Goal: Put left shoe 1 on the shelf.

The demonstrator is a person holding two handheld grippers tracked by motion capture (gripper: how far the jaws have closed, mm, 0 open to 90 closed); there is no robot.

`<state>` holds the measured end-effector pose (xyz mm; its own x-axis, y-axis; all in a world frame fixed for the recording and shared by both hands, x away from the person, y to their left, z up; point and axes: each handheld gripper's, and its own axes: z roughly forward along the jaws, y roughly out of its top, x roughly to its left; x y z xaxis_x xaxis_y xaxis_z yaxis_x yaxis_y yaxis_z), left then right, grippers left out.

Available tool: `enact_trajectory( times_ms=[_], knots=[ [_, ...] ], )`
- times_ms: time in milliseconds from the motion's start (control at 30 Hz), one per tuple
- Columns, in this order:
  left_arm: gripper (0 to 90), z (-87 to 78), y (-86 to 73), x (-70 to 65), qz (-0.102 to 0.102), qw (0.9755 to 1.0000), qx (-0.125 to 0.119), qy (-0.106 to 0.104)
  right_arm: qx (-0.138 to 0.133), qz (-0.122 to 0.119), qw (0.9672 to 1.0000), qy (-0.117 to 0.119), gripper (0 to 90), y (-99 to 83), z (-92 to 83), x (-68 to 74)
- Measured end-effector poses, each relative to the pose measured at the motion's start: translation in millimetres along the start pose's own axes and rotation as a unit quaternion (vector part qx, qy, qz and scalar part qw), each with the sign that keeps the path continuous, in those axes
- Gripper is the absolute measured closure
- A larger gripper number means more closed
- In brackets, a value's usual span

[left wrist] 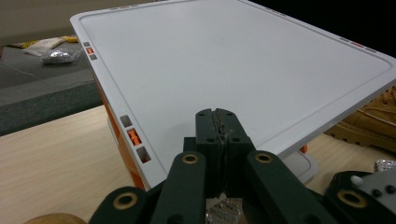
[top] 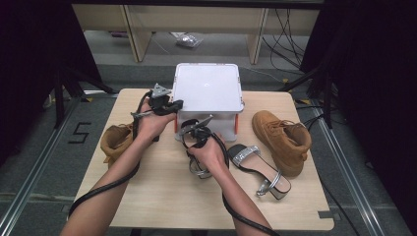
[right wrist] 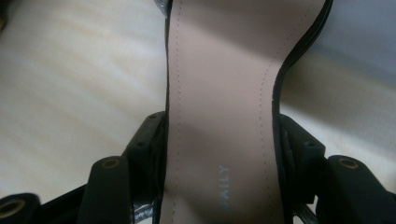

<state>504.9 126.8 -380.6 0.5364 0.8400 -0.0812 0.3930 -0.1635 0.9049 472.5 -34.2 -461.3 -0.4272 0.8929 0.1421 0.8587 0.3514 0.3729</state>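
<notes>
My right gripper is shut across the narrow waist of a black sandal with a beige insole, one jaw on each edge of the sole. It holds the sandal just above the table in front of the white box. The sandal's silver strap shows under the person's hand. My left gripper is shut, its jaws pressed together over the near edge of the box's white lid. In the high view the left gripper sits at the box's front left corner.
A second black and silver sandal lies on the table at the right. A tan boot lies beyond it, and another tan boot at the left edge. The box has orange latches. Cables trail from both grippers.
</notes>
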Motion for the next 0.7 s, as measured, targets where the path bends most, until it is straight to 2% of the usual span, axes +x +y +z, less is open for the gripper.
enact_trajectory(
  times_ms=[100,133,167,200,300,333,367,400,467,500,533,633,667,700],
  knots=[
    [87.8,0.2,-0.1,0.1,-0.002,1.0,-0.001,-0.001,-0.007,0.012,0.9999,-0.01,43.0,5.4,3.4,1.4],
    [87.8,0.4,-0.2,0.0,-0.003,1.0,-0.002,-0.001,-0.015,0.012,0.9998,-0.005,42.9,6.5,5.7,-0.5],
    [87.8,0.3,-0.2,0.2,-0.003,1.0,-0.001,-0.001,-0.007,0.017,0.9998,-0.008,42.9,7.7,5.8,0.0],
    [87.8,0.2,-0.3,0.3,-0.003,1.0,-0.001,-0.002,-0.006,-0.003,0.9998,-0.016,42.8,7.6,8.4,-2.6],
    [87.8,0.0,-0.5,0.5,-0.002,1.0,-0.001,-0.001,-0.006,0.024,0.9993,-0.027,42.5,6.7,11.8,1.6],
    [87.8,0.1,-0.4,0.4,-0.001,1.0,-0.001,-0.001,-0.009,0.025,0.9992,-0.03,42.1,6.0,12.2,2.8],
    [87.8,0.2,-0.3,0.2,-0.001,1.0,-0.001,-0.001,-0.01,0.022,0.999,-0.038,41.1,5.6,11.5,4.9],
    [87.8,0.1,-0.1,0.1,0.0,1.0,0.0,0.0,-0.012,0.012,0.9994,-0.031,39.1,5.6,11.1,3.4],
    [87.8,0.1,-0.2,0.0,-0.001,1.0,0.0,0.0,-0.017,0.015,0.9992,-0.034,35.8,5.3,5.7,6.0],
    [87.8,0.2,-0.2,0.2,-0.001,1.0,-0.001,-0.001,-0.027,0.035,0.9986,-0.031,34.5,6.1,0.7,9.3],
    [87.8,0.1,-0.2,0.4,-0.002,1.0,0.0,-0.002,-0.033,0.036,0.9983,-0.031,33.6,5.5,-3.2,9.9],
    [87.8,0.3,-0.3,-0.1,0.0,1.0,-0.001,0.0,-0.042,0.035,0.9983,-0.019,35.8,1.6,-21.3,8.1],
    [87.8,0.3,-0.4,-0.1,-0.001,1.0,-0.001,0.0,-0.046,0.021,0.9985,-0.019,37.6,-1.7,-27.6,4.7],
    [87.8,0.3,-0.5,-0.1,-0.001,1.0,-0.002,0.0,-0.048,0.021,0.9985,-0.017,39.9,-4.7,-34.3,3.5]
  ],
)
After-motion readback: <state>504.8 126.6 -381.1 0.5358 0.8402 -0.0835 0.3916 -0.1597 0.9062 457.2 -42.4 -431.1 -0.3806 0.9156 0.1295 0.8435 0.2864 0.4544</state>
